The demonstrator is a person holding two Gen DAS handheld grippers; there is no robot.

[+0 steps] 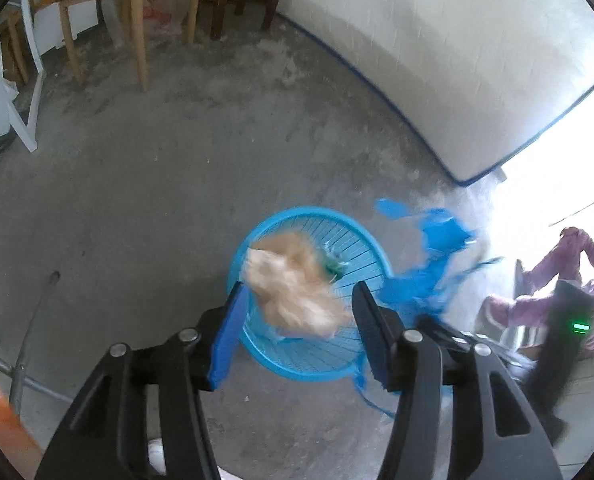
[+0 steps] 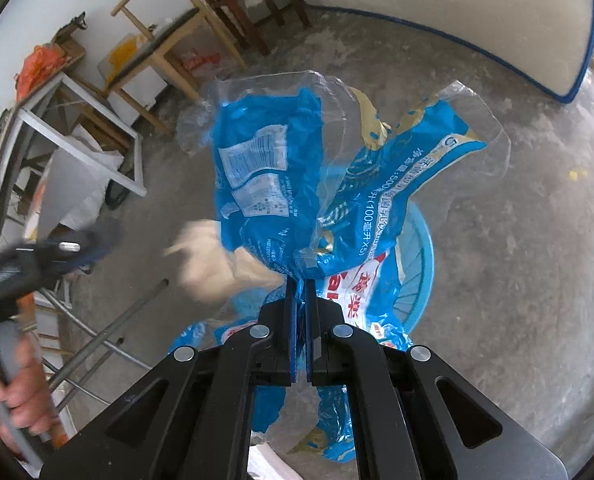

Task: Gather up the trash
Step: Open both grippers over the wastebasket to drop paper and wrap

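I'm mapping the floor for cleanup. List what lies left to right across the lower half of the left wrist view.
Metal pole → tan crumpled wad over the blue basket → blue plastic wrapper → person in purple.

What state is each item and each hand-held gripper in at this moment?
Left hand-held gripper: open, nothing clamped.
Tan wad: motion-blurred, loose over the basket.
Blue basket: on the floor, open top.
Right hand-held gripper: shut on the wrapper.
Blue plastic wrapper: crumpled, held above the basket.
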